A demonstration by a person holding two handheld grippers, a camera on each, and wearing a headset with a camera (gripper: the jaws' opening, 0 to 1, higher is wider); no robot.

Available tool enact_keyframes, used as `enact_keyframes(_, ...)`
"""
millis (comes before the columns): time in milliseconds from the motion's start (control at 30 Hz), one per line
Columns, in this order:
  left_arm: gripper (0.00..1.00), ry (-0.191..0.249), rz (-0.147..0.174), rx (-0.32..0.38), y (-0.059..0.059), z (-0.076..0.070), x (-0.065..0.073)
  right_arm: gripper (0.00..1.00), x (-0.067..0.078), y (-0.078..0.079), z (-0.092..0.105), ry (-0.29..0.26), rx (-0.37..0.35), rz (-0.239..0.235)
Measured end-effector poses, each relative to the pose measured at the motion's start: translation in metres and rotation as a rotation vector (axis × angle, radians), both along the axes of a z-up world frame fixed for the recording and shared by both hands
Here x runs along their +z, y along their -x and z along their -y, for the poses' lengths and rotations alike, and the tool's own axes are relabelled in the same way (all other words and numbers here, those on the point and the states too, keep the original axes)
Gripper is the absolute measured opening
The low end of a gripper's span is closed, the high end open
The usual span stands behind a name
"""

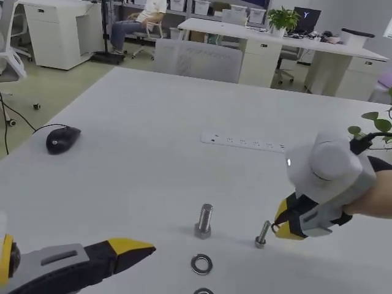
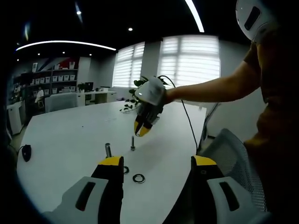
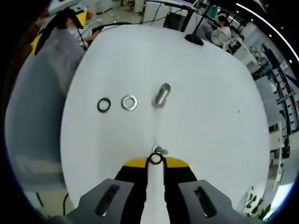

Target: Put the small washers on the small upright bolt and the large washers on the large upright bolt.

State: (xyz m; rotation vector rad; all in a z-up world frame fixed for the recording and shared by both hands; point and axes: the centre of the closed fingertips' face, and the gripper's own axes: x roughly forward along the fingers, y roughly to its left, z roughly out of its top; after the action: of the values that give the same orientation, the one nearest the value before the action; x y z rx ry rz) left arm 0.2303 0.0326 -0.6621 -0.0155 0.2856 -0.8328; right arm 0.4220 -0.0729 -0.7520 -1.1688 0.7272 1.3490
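Note:
The large upright bolt [image 1: 204, 220] stands near the table's front, and the small upright bolt [image 1: 262, 234] stands to its right. My right gripper [image 1: 283, 228] hovers just right of the small bolt, shut on a small washer [image 3: 155, 159] held right above the bolt's tip [image 3: 160, 150]. Two large washers [image 1: 201, 264] [image 1: 203, 291] lie flat in front of the large bolt; in the right gripper view they lie [image 3: 129, 102] [image 3: 104, 105] left of the large bolt [image 3: 161, 94]. My left gripper [image 2: 158, 162] is open and holds nothing, low at the front left [image 1: 138, 250].
A black mouse [image 1: 62, 138] lies at the table's left and a white power strip [image 1: 245, 142] across the middle. A plant [image 1: 376, 125] stands at the right edge. A grey mesh chair [image 2: 224, 144] is beside the table.

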Motion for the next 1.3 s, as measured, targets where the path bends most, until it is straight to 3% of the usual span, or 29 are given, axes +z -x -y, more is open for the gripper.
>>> enact_keyframes(267,0.57,0.001,-0.008,0.000,-0.001,-0.002,-0.002,0.12,0.000,-0.013,-0.004,0.008,0.002,0.012)
enact_keyframes(800,0.57,0.002,-0.018,0.010,-0.002,-0.004,-0.005,0.12,-0.014,-0.013,-0.009,0.043,0.027,-0.021)
enact_keyframes(1300,0.57,-0.001,-0.035,0.021,-0.002,-0.008,-0.009,0.13,-0.037,-0.017,-0.008,0.060,0.034,-0.035)
